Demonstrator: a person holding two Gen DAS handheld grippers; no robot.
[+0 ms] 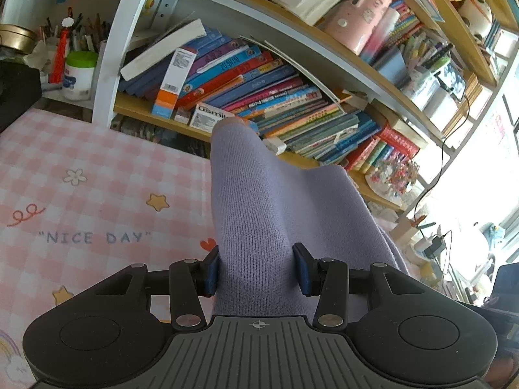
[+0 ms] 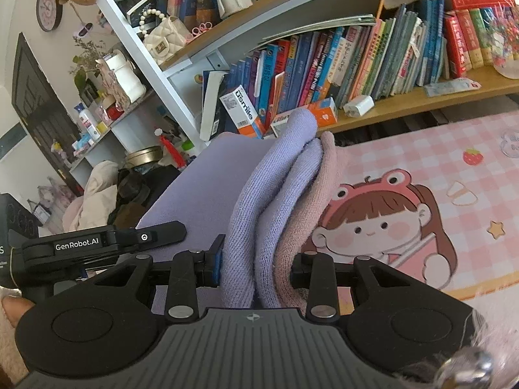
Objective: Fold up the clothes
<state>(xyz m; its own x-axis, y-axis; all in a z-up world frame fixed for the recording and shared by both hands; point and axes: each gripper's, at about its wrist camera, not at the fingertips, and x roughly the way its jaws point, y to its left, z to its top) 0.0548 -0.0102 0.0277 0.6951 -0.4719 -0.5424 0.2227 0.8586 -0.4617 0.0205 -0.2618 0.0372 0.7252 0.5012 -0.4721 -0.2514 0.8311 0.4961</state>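
Note:
A lavender knit garment [image 1: 259,207] with a pale pink part [image 2: 308,214] is held up between both grippers over a pink checked mat [image 1: 97,194]. In the left wrist view my left gripper [image 1: 258,267] is shut on a thick fold of the lavender knit, whose top edge rises toward the bookshelf. In the right wrist view my right gripper [image 2: 256,265] is shut on several bunched layers, lavender [image 2: 249,227] on the left and pink on the right. Its right pad is hidden by the cloth. The left gripper's black body [image 2: 78,246] shows at the left there.
A bookshelf [image 1: 292,103] full of books stands right behind the mat [image 2: 421,178]. A pile of clothes [image 2: 97,194] lies at the left in the right wrist view. Jars and pens [image 1: 74,58] sit at the far left. Cables [image 1: 438,175] hang at the right.

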